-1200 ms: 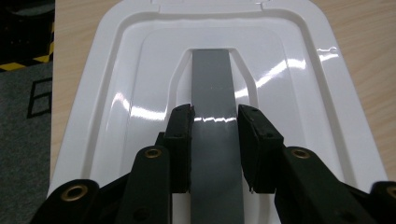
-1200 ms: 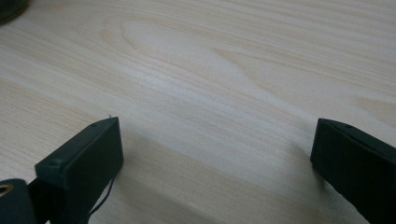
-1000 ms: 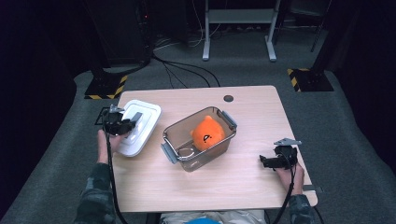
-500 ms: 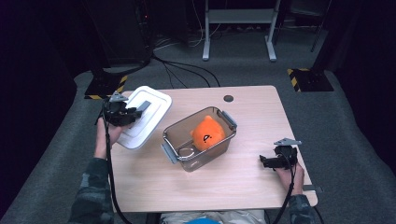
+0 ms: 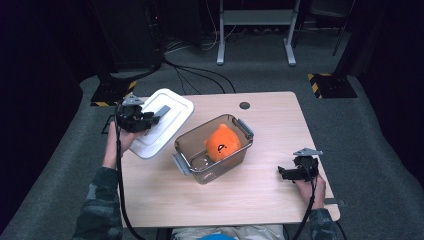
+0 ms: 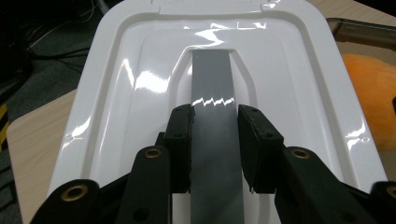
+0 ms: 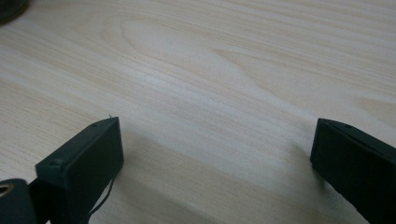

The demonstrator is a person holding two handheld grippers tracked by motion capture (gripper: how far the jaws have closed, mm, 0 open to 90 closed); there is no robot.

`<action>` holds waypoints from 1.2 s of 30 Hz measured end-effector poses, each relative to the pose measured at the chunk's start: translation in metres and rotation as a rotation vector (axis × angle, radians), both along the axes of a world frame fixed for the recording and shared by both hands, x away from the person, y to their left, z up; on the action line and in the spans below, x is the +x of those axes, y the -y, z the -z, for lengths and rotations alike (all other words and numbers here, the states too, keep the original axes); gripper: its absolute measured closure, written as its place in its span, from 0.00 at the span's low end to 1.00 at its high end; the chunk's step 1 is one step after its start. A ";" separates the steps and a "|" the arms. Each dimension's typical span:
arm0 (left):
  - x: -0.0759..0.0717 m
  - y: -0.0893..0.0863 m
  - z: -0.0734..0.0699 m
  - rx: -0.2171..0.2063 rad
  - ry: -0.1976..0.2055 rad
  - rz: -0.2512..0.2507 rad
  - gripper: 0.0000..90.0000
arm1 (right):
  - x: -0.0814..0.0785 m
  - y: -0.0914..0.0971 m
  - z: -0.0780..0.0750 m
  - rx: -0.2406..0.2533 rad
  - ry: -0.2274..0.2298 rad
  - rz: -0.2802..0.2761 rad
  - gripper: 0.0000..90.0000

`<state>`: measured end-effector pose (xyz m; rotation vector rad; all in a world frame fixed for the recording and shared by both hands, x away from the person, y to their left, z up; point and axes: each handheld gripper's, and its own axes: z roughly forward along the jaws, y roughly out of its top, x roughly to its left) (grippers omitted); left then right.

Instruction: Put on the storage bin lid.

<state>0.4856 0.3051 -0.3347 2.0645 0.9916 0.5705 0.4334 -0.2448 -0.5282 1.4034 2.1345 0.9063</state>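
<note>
Lifted off the table, the white lid tilts, long axis toward the bin, left tongs pinching its grey handle.

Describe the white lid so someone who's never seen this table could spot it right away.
Start at the light wooden table and find the clear plastic box near its middle, with an orange plush toy inside. The white lid is just left of that box, tilted, gripped by the left gripper. It is the one glossy white thing, rectangular with rounded corners and a grey handle strip down its middle.
</note>
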 end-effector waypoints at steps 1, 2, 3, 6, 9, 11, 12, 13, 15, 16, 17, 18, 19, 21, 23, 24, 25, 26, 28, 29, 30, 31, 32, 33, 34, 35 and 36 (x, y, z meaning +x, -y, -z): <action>-0.001 0.003 0.000 -0.007 0.003 0.002 0.74 | 0.000 0.000 0.000 0.000 0.000 0.000 0.02; -0.001 0.005 -0.001 -0.001 -0.002 0.011 0.74 | 0.000 0.000 0.000 0.000 0.000 0.000 0.02; -0.001 0.007 -0.002 0.000 -0.003 0.018 0.74 | 0.000 0.000 0.000 0.000 0.000 0.001 0.02; -0.002 0.014 -0.004 0.009 -0.013 0.040 0.74 | 0.000 0.000 0.000 0.000 0.000 0.000 0.02; -0.002 0.021 -0.006 0.006 -0.012 0.058 0.74 | 0.000 0.000 0.000 0.001 -0.001 0.002 0.02; -0.001 0.026 -0.007 0.012 -0.009 0.077 0.74 | 0.000 0.000 0.000 0.002 -0.001 0.001 0.02; -0.001 0.028 -0.007 0.016 -0.010 0.084 0.74 | 0.000 0.000 0.000 0.002 -0.001 0.001 0.02; -0.001 0.030 -0.007 0.019 -0.010 0.092 0.74 | 0.000 0.000 0.000 0.002 -0.001 0.001 0.02; 0.000 0.035 -0.007 0.019 -0.015 0.107 0.74 | 0.000 0.000 0.000 -0.001 0.000 0.001 0.02; 0.000 0.038 -0.007 0.016 -0.017 0.112 0.74 | 0.000 0.000 0.000 -0.001 0.000 0.001 0.02; 0.001 0.042 -0.007 0.020 -0.020 0.124 0.74 | 0.000 0.000 0.000 -0.002 0.000 0.000 0.02; 0.001 0.042 -0.007 0.020 -0.020 0.124 0.74 | 0.000 0.000 0.000 -0.002 0.000 0.000 0.02; 0.002 0.048 -0.006 0.020 -0.023 0.139 0.74 | 0.000 0.000 0.000 -0.001 0.001 0.002 0.02; 0.002 0.054 -0.005 0.016 -0.024 0.147 0.74 | 0.000 0.000 0.000 -0.001 0.000 0.001 0.02; 0.002 0.057 -0.005 0.019 -0.028 0.155 0.74 | 0.000 0.000 0.000 -0.002 0.000 0.000 0.02; 0.003 0.060 -0.005 0.025 -0.030 0.164 0.74 | 0.000 0.000 0.000 -0.001 0.000 0.001 0.02; 0.003 0.063 -0.005 0.022 -0.031 0.170 0.74 | 0.000 0.000 0.000 -0.001 0.000 0.001 0.02; 0.003 0.066 -0.004 0.021 -0.027 0.174 0.74 | 0.000 0.000 0.000 -0.001 0.001 0.000 0.02; 0.003 0.071 -0.004 0.021 -0.031 0.184 0.74 | 0.000 0.000 0.000 -0.002 0.000 -0.001 0.02; 0.003 0.074 -0.003 0.025 -0.035 0.189 0.74 | 0.000 0.000 0.000 0.002 -0.001 0.001 0.02; 0.004 0.077 -0.003 0.030 -0.034 0.196 0.74 | 0.000 0.000 0.000 0.000 -0.001 -0.001 0.02; 0.004 0.082 -0.001 0.031 -0.041 0.205 0.74 | 0.000 0.000 0.000 0.000 -0.001 -0.002 0.02; 0.004 0.082 -0.001 0.031 -0.041 0.205 0.74 | 0.000 0.000 0.000 0.000 -0.001 -0.002 0.02; 0.005 0.085 0.000 0.030 -0.043 0.211 0.74 | 0.000 0.000 0.000 0.001 -0.001 0.000 0.02; 0.006 0.087 0.001 0.034 -0.045 0.221 0.74 | 0.000 0.000 0.000 0.000 -0.001 -0.002 0.02; 0.007 0.092 0.003 0.037 -0.048 0.234 0.74 | 0.000 0.000 0.000 0.001 -0.001 -0.001 0.02; 0.007 0.092 0.003 0.037 -0.048 0.234 0.74 | 0.000 0.000 0.000 0.001 -0.001 -0.001 0.02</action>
